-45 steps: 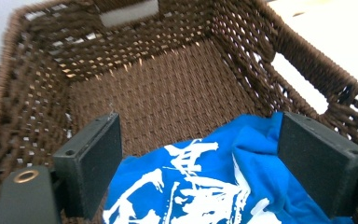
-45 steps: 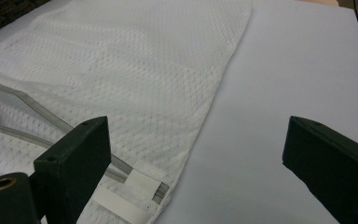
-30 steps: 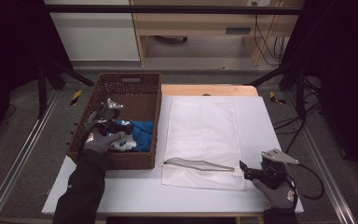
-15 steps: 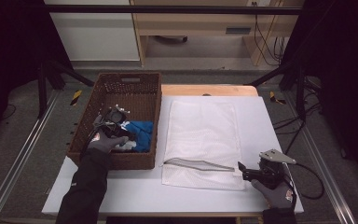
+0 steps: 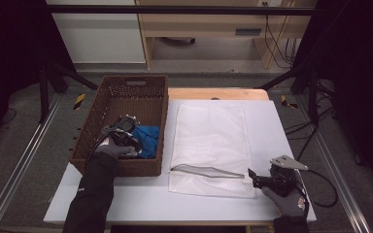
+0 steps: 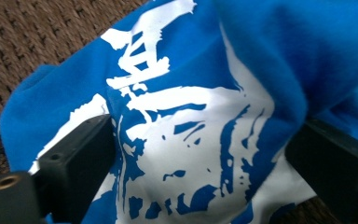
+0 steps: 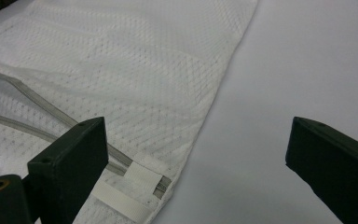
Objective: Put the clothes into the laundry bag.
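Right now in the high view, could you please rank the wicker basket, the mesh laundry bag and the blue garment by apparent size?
1. mesh laundry bag
2. wicker basket, nearly as large
3. blue garment, partly hidden

Left gripper (image 5: 124,136) is sitting down inside the wicker basket (image 5: 107,104) in the high view, gloved left hand (image 5: 110,146) covering most of it; jaws too small to read there. Blue printed cloth (image 6: 205,112) is running off top, right and bottom edges of the left gripper view, bulging between the jaws and hiding their inner faces, so grip contact is unclear. White mesh bag (image 7: 121,79) is getting cropped at top and left in the right gripper view. Right hand (image 5: 291,201) is being cut off by the bottom edge of the high view.
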`<move>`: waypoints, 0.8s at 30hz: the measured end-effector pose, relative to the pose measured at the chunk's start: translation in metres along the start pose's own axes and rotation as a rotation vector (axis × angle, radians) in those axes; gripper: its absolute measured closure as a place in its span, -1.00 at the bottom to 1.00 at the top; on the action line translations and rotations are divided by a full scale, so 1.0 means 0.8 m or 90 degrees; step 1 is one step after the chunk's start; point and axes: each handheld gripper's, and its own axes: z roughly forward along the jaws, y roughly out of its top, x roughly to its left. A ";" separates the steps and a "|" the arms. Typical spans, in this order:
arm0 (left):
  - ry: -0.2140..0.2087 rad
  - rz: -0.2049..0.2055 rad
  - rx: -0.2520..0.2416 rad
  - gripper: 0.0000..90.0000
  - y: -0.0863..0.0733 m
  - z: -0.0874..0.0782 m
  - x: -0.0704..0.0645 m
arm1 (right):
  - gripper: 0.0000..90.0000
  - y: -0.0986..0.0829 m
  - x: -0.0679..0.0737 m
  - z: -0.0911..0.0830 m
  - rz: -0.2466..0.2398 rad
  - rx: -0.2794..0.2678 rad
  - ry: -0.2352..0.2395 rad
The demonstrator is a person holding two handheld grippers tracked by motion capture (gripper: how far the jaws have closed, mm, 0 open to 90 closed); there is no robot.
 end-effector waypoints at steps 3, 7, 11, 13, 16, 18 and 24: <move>-0.012 -0.001 0.013 -0.65 0.000 0.003 0.000 | -0.87 0.000 -0.001 0.000 -0.005 -0.003 -0.003; -0.027 -0.016 0.029 -0.43 0.000 0.004 0.001 | -0.87 0.000 -0.001 0.000 -0.007 -0.004 -0.004; -0.023 -0.013 0.025 -0.04 0.000 0.003 -0.001 | -0.86 0.000 -0.002 -0.002 -0.001 -0.005 -0.002; -0.018 -0.008 0.027 0.03 0.000 0.003 -0.001 | -0.86 0.000 -0.002 -0.002 -0.004 -0.007 -0.004; -0.018 -0.014 0.018 0.25 0.000 0.001 -0.001 | -0.86 0.000 -0.003 -0.002 0.002 -0.005 -0.002; -0.018 -0.016 0.013 0.35 -0.001 0.000 0.000 | -0.86 0.000 -0.003 -0.002 0.002 -0.006 -0.002; -0.040 -0.043 -0.055 0.53 -0.005 -0.012 0.006 | -0.86 -0.001 -0.006 -0.003 0.001 -0.007 -0.005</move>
